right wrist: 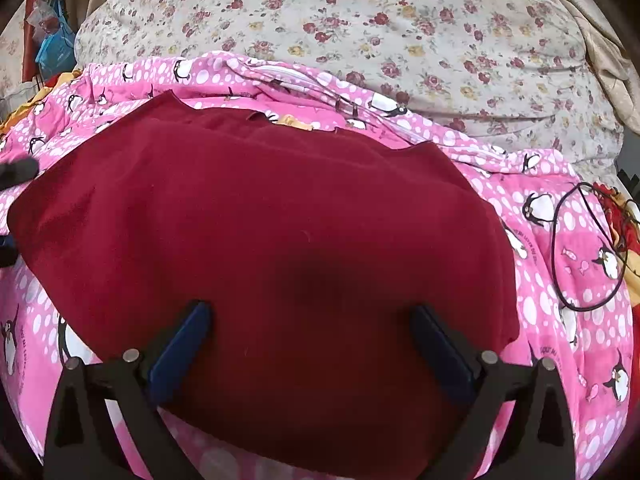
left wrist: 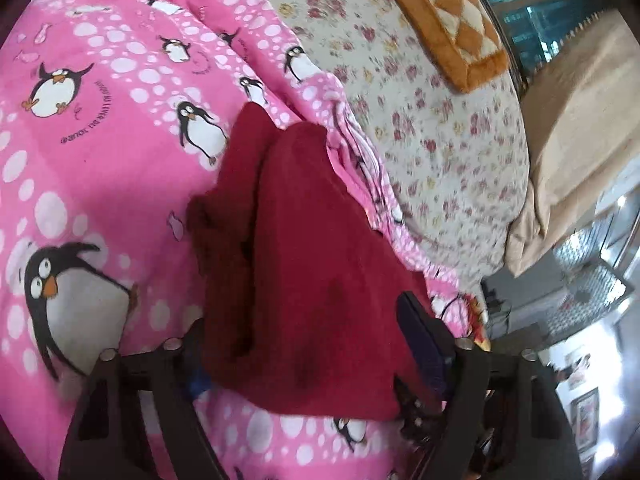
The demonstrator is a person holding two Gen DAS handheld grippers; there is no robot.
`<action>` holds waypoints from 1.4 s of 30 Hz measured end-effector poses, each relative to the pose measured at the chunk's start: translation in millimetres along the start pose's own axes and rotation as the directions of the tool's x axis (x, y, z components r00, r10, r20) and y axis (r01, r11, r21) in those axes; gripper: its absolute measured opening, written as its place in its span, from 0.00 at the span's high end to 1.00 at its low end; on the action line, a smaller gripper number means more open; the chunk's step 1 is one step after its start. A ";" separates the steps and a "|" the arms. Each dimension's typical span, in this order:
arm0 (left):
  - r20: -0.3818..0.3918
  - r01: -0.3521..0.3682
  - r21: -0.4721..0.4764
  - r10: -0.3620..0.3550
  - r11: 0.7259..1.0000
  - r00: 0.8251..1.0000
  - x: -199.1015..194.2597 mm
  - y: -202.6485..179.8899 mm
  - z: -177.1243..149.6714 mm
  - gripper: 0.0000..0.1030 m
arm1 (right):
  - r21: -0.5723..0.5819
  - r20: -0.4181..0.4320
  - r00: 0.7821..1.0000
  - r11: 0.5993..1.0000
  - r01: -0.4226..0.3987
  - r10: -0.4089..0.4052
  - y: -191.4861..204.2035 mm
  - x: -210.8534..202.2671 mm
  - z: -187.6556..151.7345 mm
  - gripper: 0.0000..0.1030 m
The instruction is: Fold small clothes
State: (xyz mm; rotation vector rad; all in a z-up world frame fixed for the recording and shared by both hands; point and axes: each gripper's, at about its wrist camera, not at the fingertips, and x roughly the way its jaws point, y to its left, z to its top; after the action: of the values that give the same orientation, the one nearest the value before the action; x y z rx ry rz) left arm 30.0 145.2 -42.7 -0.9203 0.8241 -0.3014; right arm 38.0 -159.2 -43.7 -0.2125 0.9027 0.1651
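Observation:
A dark red garment (right wrist: 256,216) lies spread on a pink penguin-print sheet (right wrist: 560,320). In the right wrist view my right gripper (right wrist: 312,320) is open, its blue-padded fingers (right wrist: 180,352) wide apart just above the garment's near part. In the left wrist view the red garment (left wrist: 304,264) lies bunched and folded between the fingers of my left gripper (left wrist: 304,340), which stand wide apart. The left finger is partly hidden behind the cloth. The other gripper shows as a dark shape at the left edge of the right wrist view (right wrist: 16,176).
A floral quilt (right wrist: 360,32) lies behind the pink sheet (left wrist: 100,160). An orange checked cushion (left wrist: 452,20) rests on the quilt. A beige blanket (left wrist: 580,140) is at the right. A black cord loop (right wrist: 588,248) lies on the sheet at right.

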 end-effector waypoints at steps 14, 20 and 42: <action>0.027 -0.169 -0.054 0.171 0.984 0.985 -10.9 17.1 -11.2 0.92 | 0.002 0.078 0.997 1.000 -0.017 0.017 -2.1 -27.9 15.4 0.08; 0.099 -0.272 0.088 0.263 0.958 0.960 -14.9 -2.5 -13.9 0.99 | -0.044 0.109 0.958 0.965 -0.260 0.264 35.5 -35.5 98.8 0.08; 0.080 -0.153 0.249 0.137 0.956 0.987 -13.4 -32.7 -11.2 1.00 | -0.169 -0.489 0.838 0.916 -0.364 0.243 207.9 158.5 219.9 0.18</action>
State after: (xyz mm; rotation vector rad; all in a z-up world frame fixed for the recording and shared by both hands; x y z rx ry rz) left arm 16.2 126.8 -13.6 -0.6222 0.7712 -0.2432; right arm 253.5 105.4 -60.6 -0.3569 1.3921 0.5528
